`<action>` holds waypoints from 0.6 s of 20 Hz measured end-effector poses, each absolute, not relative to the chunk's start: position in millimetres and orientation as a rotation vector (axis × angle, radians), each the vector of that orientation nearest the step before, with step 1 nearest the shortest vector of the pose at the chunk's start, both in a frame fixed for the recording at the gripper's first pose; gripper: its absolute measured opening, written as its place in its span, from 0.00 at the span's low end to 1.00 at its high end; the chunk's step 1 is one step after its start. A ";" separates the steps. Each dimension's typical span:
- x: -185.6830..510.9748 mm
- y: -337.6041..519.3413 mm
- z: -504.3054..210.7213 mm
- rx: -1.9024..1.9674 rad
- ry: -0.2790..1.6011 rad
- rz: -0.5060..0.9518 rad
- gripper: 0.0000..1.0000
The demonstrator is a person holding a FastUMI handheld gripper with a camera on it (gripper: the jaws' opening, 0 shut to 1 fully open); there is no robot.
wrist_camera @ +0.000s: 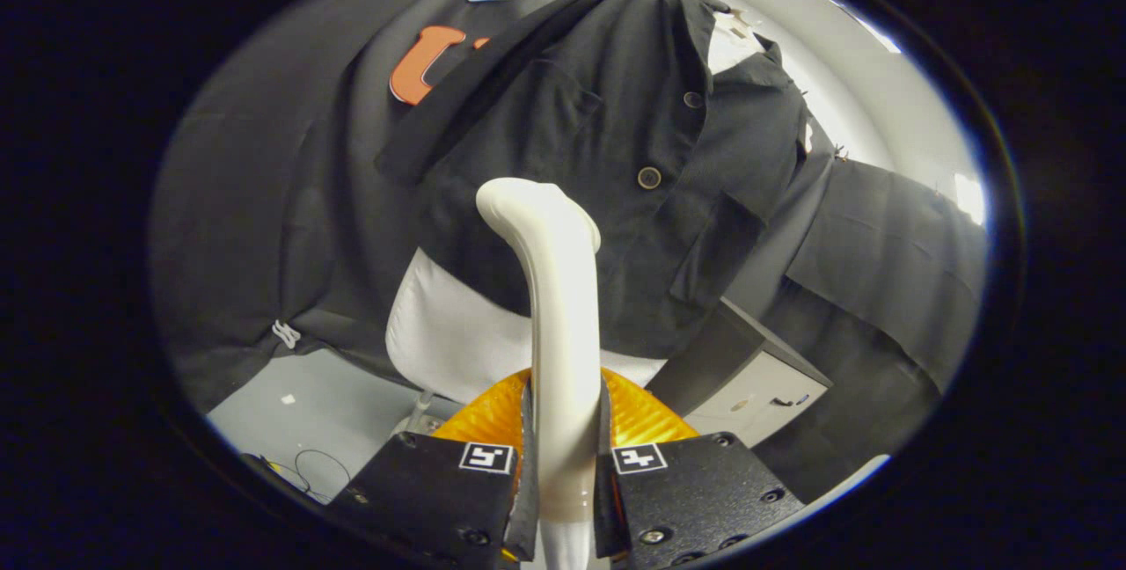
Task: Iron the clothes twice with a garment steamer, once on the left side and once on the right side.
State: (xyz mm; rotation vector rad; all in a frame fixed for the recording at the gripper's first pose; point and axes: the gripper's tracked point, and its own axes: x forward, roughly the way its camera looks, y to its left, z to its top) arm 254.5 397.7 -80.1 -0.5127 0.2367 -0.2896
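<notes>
The hand-held gripper (563, 473) is closed tight on the handle of the smooth cream plastic garment steamer (559, 306), both fingers pressing its sides. Its long axis runs straight ahead from the fingers, the head tipped toward the black short-sleeved button shirt (607, 139), on a white form just beyond; contact cannot be told.

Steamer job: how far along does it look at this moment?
Done: the gripper is shut on the steamer, both fingers pressing its handle. In hand: the steamer head is up against the dark shirt on the white form, beside the button line. Left: one frame can't show whether either side's pass is finished.
</notes>
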 end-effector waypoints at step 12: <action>219.8 379.5 -121.4 -0.420 0.287 -0.263 0.28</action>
